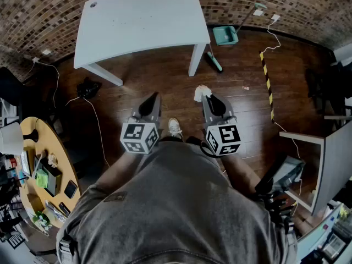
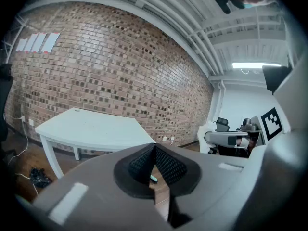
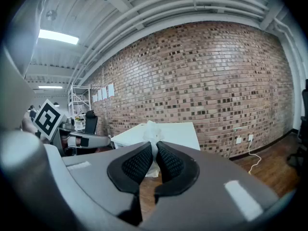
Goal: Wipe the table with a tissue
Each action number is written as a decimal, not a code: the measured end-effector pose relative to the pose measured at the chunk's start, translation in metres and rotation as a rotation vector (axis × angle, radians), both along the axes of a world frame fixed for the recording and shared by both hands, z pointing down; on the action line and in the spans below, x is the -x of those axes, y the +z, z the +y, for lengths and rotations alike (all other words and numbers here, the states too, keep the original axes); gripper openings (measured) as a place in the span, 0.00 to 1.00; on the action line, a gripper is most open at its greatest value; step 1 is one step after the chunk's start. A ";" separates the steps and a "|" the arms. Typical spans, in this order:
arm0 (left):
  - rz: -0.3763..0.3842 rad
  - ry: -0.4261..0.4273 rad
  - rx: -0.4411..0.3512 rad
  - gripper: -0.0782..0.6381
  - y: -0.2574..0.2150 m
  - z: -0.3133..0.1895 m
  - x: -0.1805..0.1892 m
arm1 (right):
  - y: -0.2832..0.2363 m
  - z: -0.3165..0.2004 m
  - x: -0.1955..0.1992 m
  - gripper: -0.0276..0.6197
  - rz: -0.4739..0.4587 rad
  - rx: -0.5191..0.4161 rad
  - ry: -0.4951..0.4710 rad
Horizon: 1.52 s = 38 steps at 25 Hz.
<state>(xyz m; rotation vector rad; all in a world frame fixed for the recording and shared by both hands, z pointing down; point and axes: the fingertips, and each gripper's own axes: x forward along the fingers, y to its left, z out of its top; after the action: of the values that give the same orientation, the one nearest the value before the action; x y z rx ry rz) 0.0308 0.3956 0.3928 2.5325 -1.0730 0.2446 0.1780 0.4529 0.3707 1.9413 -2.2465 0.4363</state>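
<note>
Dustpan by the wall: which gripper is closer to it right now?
Right. The dustpan lies ahead of the right gripper, slightly to its right; the left gripper is farther off to the left.

brick wall (image 1: 33, 15), dark wood floor (image 1: 165, 84)

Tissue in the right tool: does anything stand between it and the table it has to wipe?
Nothing visible does. The tissue, clamped in the right tool, is apart from the table, with only bare floor between them. A green brush lies by the table's leg, off to the side.
</note>
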 end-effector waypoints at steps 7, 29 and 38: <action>-0.007 -0.008 0.007 0.11 0.001 -0.051 -0.010 | -0.003 -0.055 -0.020 0.10 -0.005 -0.011 0.020; -0.079 -0.243 0.027 0.11 -0.001 -0.188 -0.097 | -0.003 -0.226 -0.116 0.10 0.107 -0.062 -0.222; -0.151 -0.371 0.026 0.11 0.007 -0.213 -0.089 | 0.001 -0.271 -0.105 0.10 0.176 -0.096 -0.356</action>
<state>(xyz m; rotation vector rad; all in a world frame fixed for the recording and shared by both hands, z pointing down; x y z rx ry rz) 0.1193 0.1826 0.4002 2.2644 -1.5584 0.3466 0.2834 0.1816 0.3715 1.5003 -2.4596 0.1091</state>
